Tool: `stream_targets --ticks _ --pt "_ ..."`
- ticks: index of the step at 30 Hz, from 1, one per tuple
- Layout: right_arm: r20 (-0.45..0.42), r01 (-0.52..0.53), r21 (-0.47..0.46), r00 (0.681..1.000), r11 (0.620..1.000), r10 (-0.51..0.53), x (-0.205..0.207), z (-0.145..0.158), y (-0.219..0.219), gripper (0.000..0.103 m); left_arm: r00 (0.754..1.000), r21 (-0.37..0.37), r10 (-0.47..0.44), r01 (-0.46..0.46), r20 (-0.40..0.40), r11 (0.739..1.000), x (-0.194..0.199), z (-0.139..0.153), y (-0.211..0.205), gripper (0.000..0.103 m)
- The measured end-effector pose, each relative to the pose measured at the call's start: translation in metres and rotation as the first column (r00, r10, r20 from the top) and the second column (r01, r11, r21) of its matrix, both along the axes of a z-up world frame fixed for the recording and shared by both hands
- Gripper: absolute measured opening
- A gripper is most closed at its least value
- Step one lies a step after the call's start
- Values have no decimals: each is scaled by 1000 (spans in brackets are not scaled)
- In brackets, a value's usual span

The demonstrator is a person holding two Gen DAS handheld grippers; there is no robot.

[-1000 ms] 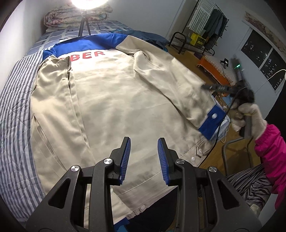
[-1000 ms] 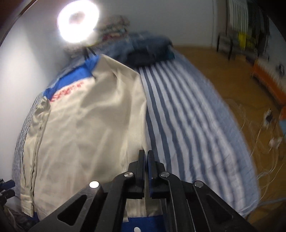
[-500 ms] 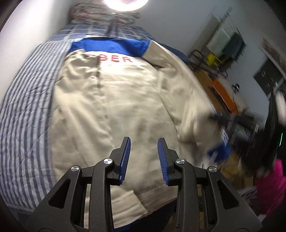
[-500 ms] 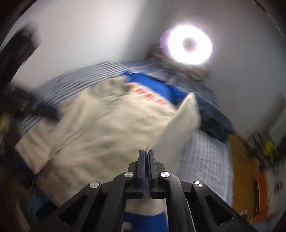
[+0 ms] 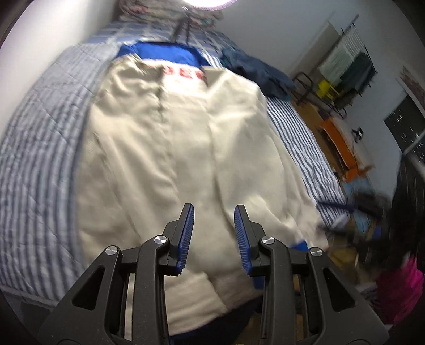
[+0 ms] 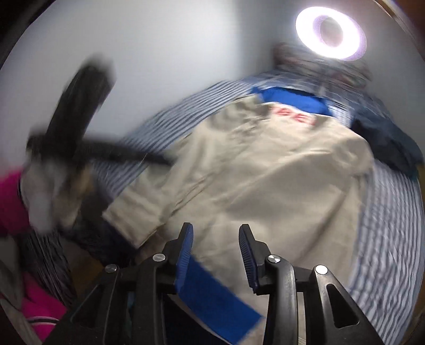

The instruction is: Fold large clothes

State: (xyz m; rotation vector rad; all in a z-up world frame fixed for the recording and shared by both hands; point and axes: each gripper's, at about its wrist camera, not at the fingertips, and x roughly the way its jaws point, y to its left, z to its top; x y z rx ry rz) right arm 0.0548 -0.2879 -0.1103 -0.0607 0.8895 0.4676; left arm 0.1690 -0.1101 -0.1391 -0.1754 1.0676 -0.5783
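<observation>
Bedroom, white walls, ring light (image 6: 331,31) glaring at the far end of a bed (image 5: 39,148) with blue-and-white striped cover. Beige jacket (image 5: 172,148) lies spread flat on the bed, blue yoke and red lettering at the far end, both side panels folded in over the middle. Blue cuff (image 6: 212,300) of the folded-over sleeve lies at the near hem, right under the right claw (image 6: 215,252). Right claw's jaws have just been opening; they stand apart now, released. The cuff lies by the left pad; contact unclear, no grip.

Dark blue garment (image 5: 255,71) bunched on the bed to the right of the jacket's far end. Folded quilt (image 5: 170,13) at the headboard, blurred. Right of the bed: wooden floor, orange bench (image 5: 342,146), clothes rack (image 5: 345,69), dark window (image 5: 406,124).

Left claw (image 5: 213,233) hangs above the near hem of the jacket, angled down, jaws part open, nothing between them. Right wrist view shows it at far left as a dark blur, held in a gloved hand (image 6: 50,193) with a pink sleeve (image 6: 10,201). Both views motion-blurred.
</observation>
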Motion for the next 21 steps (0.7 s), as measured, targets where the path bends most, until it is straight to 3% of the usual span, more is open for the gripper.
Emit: stream_targets --ticks 4,6,10,13,15,18,21 --pt "-44 206 65 978 976 -204 17 0 -68 37 992 23 -125 125 5 992 -28 -7 -38 37" --pt "-86 298 88 953 951 -291 26 -10 -98 37 983 47 -183 182 22 982 -44 -8 -60 53" --pt "-197 415 180 904 892 -381 38 -32 -146 38 956 96 -287 281 55 955 -69 -11 -106 59" --pt "-239 448 234 887 863 -396 51 -39 -168 44 916 166 -395 381 65 910 -85 -21 -141 64" --pt "-236 465 253 880 848 -412 61 -36 -177 52 885 258 -461 433 58 864 -96 -34 -164 73" --pt "-243 489 294 869 821 -431 86 -38 -191 52 867 376 -495 438 64 816 -103 -51 -181 73" --pt "-244 495 307 867 813 -435 115 -42 -197 52 867 412 -494 426 70 806 -100 -64 -183 73"
